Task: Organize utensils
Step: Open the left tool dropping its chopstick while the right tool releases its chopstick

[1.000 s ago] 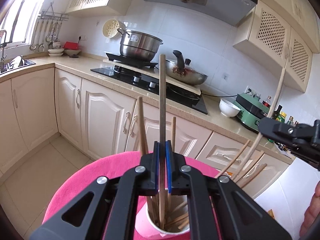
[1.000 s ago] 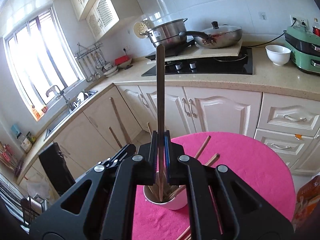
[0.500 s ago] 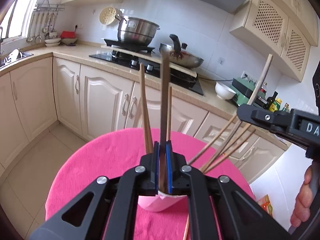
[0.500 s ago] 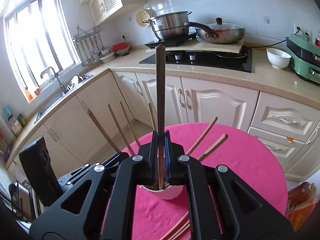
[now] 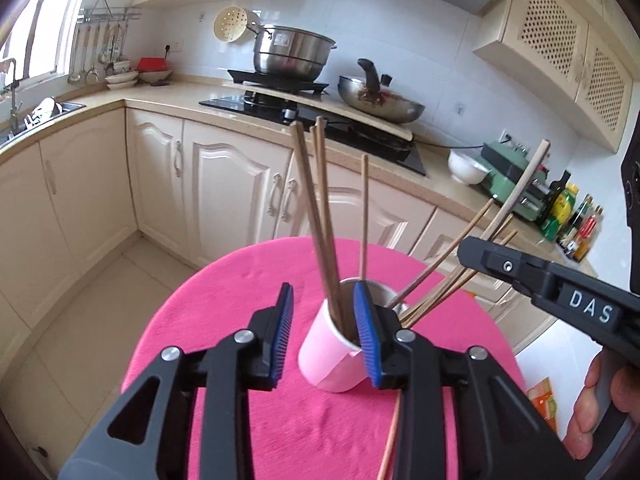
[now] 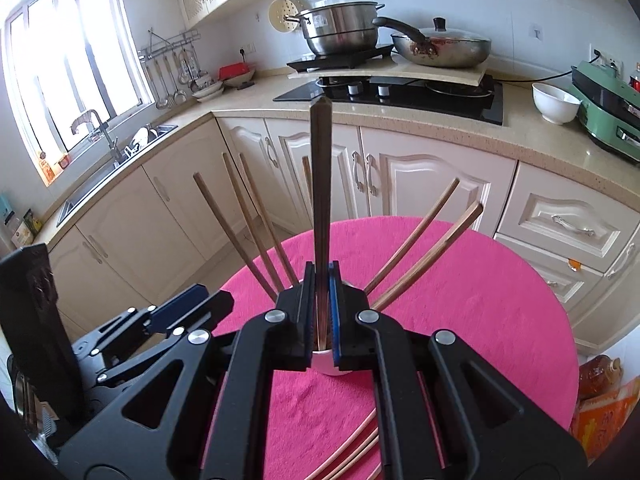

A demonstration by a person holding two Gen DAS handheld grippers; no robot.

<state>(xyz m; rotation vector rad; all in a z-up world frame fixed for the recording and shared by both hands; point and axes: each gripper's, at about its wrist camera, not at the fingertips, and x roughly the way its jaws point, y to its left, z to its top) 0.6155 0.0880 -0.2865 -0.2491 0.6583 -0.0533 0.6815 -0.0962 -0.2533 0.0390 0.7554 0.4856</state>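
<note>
A pink cup (image 5: pixel 334 354) stands on the round pink-covered table (image 5: pixel 248 280) and holds several wooden chopsticks (image 5: pixel 316 216) that lean outward. My left gripper (image 5: pixel 325 336) is open, its blue pads on either side of the cup's rim, holding nothing. My right gripper (image 6: pixel 320 312) is shut on one upright chopstick (image 6: pixel 320 184) whose lower end is over the cup (image 6: pixel 326 362). The right gripper (image 5: pixel 560 292) shows at the right of the left wrist view. Loose chopsticks (image 6: pixel 352 452) lie on the cloth near me.
Kitchen counter (image 6: pixel 440 120) with hob, steel pot (image 6: pixel 340 32), frying pan (image 6: pixel 440 46), white bowl (image 6: pixel 556 102) and green appliance (image 6: pixel 608 108) runs behind the table. A sink (image 6: pixel 116 152) is at the left. An orange packet (image 6: pixel 604 412) sits at the right below the table.
My left gripper has opened and let go of its chopstick, which now stands in the cup. The right gripper still holds its chopstick upright, lower over the cup.
</note>
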